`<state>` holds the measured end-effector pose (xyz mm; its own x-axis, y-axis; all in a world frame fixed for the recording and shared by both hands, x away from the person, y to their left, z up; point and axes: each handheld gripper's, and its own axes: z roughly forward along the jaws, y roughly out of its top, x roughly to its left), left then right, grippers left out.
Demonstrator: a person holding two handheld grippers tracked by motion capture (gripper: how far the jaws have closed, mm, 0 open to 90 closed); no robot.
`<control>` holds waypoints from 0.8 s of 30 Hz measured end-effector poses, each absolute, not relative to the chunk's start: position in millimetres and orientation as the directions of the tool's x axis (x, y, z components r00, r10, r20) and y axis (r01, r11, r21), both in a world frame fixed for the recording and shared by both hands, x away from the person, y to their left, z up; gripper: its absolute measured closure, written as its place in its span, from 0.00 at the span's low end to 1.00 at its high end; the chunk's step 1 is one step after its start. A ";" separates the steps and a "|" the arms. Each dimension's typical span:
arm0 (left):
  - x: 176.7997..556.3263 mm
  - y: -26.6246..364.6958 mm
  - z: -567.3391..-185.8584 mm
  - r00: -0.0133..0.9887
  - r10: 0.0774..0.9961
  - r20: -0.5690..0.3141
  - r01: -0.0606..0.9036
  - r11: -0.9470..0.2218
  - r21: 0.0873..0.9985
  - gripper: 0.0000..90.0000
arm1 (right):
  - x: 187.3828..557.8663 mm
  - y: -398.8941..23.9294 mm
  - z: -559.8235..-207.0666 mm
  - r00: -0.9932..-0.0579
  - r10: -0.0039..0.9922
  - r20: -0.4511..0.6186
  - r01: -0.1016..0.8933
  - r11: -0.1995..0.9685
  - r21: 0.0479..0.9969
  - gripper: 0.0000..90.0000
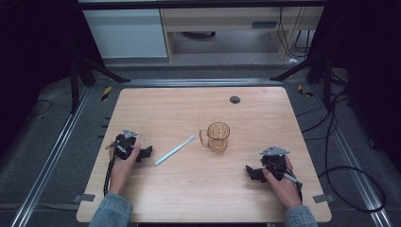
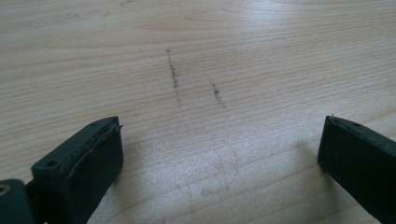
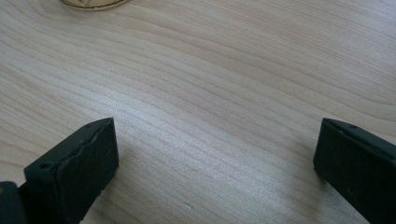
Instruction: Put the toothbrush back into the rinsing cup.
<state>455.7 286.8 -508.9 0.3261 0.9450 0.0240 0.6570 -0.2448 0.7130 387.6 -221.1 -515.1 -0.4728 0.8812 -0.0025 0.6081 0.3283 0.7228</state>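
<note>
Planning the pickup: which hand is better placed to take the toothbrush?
Left, probably. The left tool sits just beside the handle end of the toothbrush, jaws open with bare table between them. The right tool lies farther off, nearer the amber mug.

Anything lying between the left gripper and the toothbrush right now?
No. In the high view, bare wooden table separates the left gripper from the toothbrush. The left gripper view shows just scuffed wood between its open jaws.
</note>
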 end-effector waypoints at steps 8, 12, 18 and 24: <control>448.7 288.8 -502.5 0.317 0.946 0.072 0.634 -0.268 0.726 0.05 | 387.6 -221.2 -515.1 -0.473 0.881 -0.003 0.608 0.329 0.723 0.00; 439.5 288.6 -492.8 0.322 0.939 0.121 0.597 -0.301 0.743 0.05 | 387.5 -221.1 -515.1 -0.473 0.881 -0.002 0.608 0.328 0.723 0.00; 427.1 288.6 -478.6 0.356 0.920 0.162 0.563 -0.350 0.749 0.04 | 387.5 -221.1 -515.0 -0.473 0.881 -0.002 0.608 0.328 0.723 0.00; 415.3 284.6 -452.3 0.390 0.905 0.168 0.528 -0.370 0.765 0.05 | 387.5 -221.1 -515.0 -0.473 0.881 -0.002 0.608 0.328 0.723 0.00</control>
<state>415.3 284.6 -452.3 0.3903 0.9052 0.1680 0.5279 -0.3695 0.7647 387.5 -221.1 -515.0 -0.4727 0.8812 -0.0023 0.6084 0.3282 0.7226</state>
